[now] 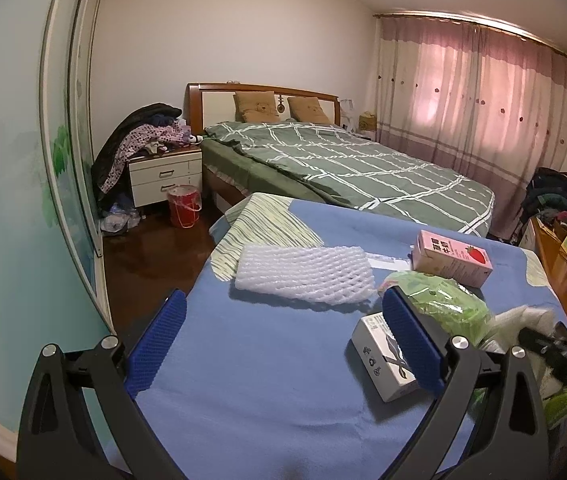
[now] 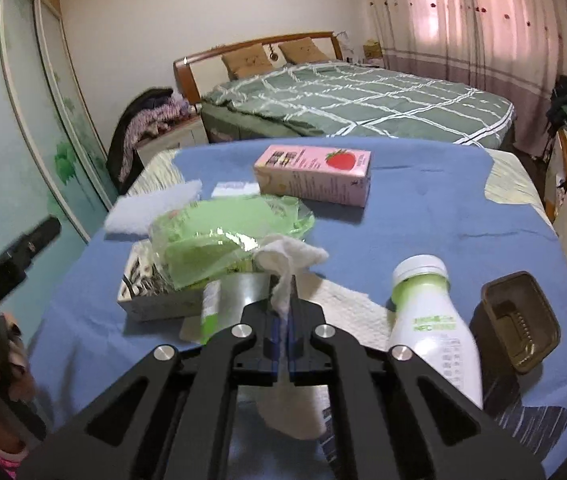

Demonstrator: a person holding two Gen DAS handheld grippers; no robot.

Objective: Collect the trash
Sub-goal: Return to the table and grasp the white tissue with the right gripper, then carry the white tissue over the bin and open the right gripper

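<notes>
Trash lies on a blue cloth-covered table (image 1: 267,364). My left gripper (image 1: 283,320) is open and empty, low over the cloth, with a white foam net (image 1: 303,276) just beyond it and a white box (image 1: 379,356) by its right finger. My right gripper (image 2: 282,320) is shut on a white tissue (image 2: 287,264), lifted above the table (image 2: 423,216). A pink strawberry carton (image 2: 315,178) lies further back; it also shows in the left wrist view (image 1: 449,258). A green plastic wrapper (image 2: 219,236) sits left of the tissue.
A white bottle (image 2: 431,320) and a brown plastic tray (image 2: 519,320) lie at the right. A paper towel (image 2: 355,308) lies under the gripper. Behind the table is a bed (image 1: 343,164), a nightstand (image 1: 163,176) and a red bucket (image 1: 183,206).
</notes>
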